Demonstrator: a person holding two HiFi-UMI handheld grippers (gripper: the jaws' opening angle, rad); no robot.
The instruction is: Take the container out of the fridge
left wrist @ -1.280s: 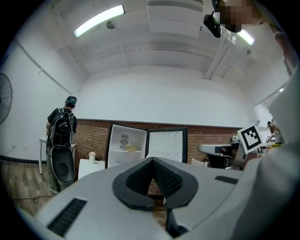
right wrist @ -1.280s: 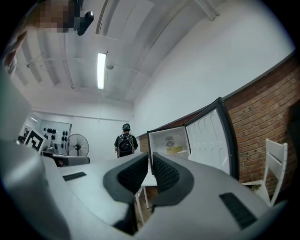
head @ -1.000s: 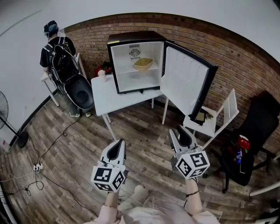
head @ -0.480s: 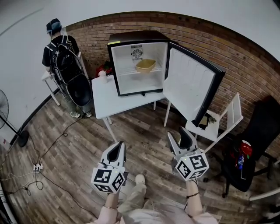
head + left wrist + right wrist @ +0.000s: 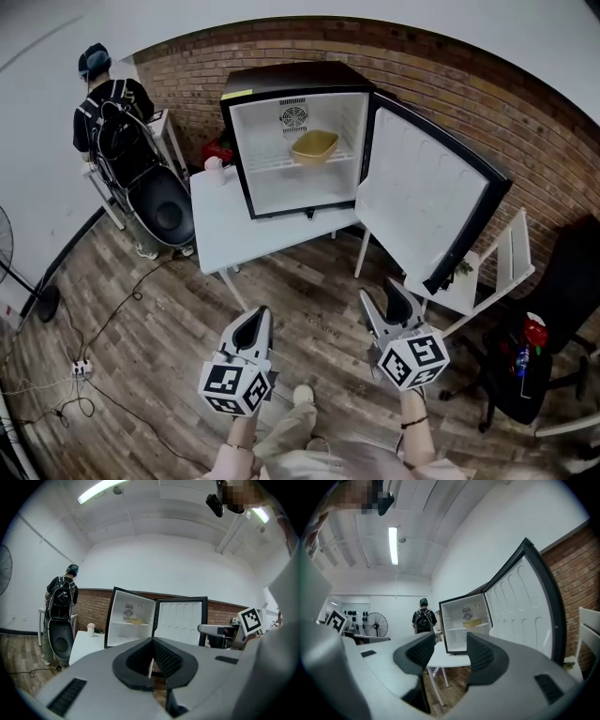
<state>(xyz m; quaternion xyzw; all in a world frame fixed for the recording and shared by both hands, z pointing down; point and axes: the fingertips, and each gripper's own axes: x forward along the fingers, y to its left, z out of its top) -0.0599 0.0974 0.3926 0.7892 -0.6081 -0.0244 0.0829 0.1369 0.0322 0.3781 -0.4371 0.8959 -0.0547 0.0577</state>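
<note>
Brick-wall room: 1 fridge (image 5: 295, 141), door open, on 1 white table (image 5: 225, 230); 1 yellow container (image 5: 314, 145) on its upper shelf. 2 grippers low, well apart from fridge: left gripper (image 5: 259, 313) jaws pressed together, right gripper (image 5: 382, 291) spread, nothing btwn. 1 person (image 5: 108, 103) w/ backpack far left.

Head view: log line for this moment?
phase: pre-grasp | black mini fridge: door open, on white table | shallow yellow container: on shelf inside, untouched | left gripper: shut, empty | right gripper: open, empty
</note>
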